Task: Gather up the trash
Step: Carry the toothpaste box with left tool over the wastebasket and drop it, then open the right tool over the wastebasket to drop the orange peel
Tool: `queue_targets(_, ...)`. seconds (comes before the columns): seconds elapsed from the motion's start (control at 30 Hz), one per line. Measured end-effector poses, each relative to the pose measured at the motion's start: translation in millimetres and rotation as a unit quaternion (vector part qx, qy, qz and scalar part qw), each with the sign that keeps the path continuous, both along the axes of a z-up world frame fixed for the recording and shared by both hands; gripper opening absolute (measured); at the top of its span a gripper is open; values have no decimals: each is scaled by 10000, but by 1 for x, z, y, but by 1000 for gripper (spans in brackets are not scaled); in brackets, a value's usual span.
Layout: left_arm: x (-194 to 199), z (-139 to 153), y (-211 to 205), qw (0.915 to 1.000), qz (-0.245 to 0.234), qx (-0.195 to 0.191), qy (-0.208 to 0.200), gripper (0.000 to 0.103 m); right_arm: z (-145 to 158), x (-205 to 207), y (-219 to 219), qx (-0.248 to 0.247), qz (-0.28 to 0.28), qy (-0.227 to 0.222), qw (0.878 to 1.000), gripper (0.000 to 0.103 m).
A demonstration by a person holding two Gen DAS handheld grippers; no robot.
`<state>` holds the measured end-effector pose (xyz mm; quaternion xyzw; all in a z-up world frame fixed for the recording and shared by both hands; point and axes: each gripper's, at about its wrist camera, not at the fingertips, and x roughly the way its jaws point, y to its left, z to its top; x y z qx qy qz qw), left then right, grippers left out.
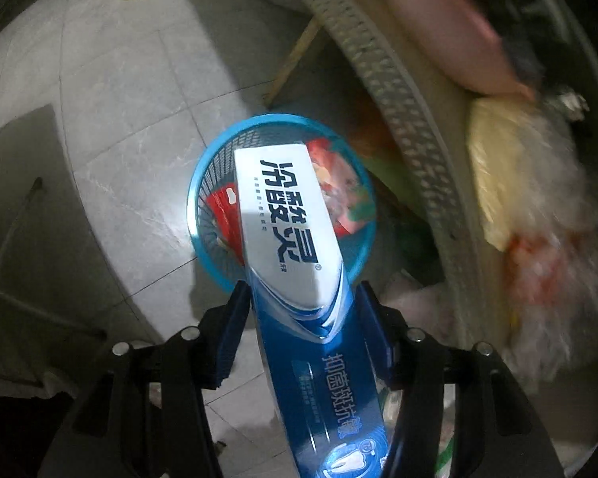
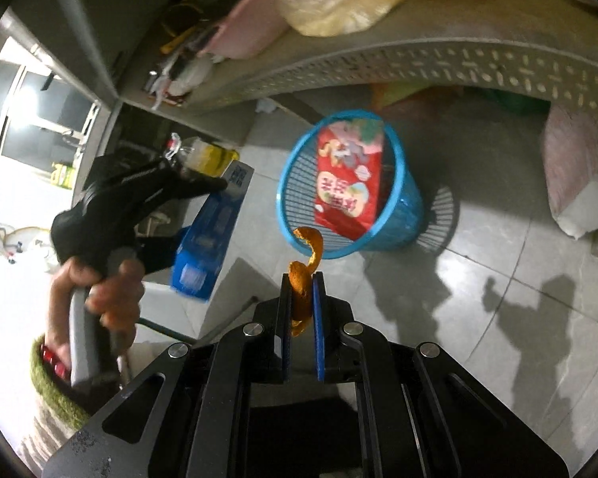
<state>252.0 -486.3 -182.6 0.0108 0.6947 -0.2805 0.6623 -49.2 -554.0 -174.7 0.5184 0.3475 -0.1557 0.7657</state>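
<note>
Left wrist view: the left tongs [image 1: 301, 310] pinch a long blue-and-white toothpaste carton [image 1: 287, 235] near its middle, its white end reaching over the round blue plastic mesh waste basket [image 1: 203, 167] at frame centre. A red printed snack wrapper [image 1: 339, 175] lies inside the basket, which stands on the pale tiled floor [image 1: 111, 91] beside a grey perforated worktop edge [image 1: 398, 111].

Right wrist view: the right tongs [image 2: 302, 279] are pressed together on a curled strip of orange peel [image 2: 305, 271], just below the basket's rim. At left, a person's hand [image 2: 99, 290] grips the other tool's handle, carton pointing toward the basket.
</note>
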Motion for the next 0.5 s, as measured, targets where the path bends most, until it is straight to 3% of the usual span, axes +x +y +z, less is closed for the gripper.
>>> queue_targets(0.1, 15, -24, -9, 9994, 213, 20, 277, 62, -8, 0, -4, 76, -27, 73, 9999, 8)
queue_targets(0.2, 25, -29, -10, 9988, 433, 113, 180, 68, -12, 0, -6, 85, -33, 114, 9999, 8)
queue_targets(0.37, 31, -15, 8, 9981, 569, -3, 215, 69, -16, 5, -8, 56, -15, 172, 9998, 8)
queue_targets(0.5, 33, 21, 24, 9991, 384, -158, -104, 71, -14, 16, -10, -104, 65, 220, 9997, 8)
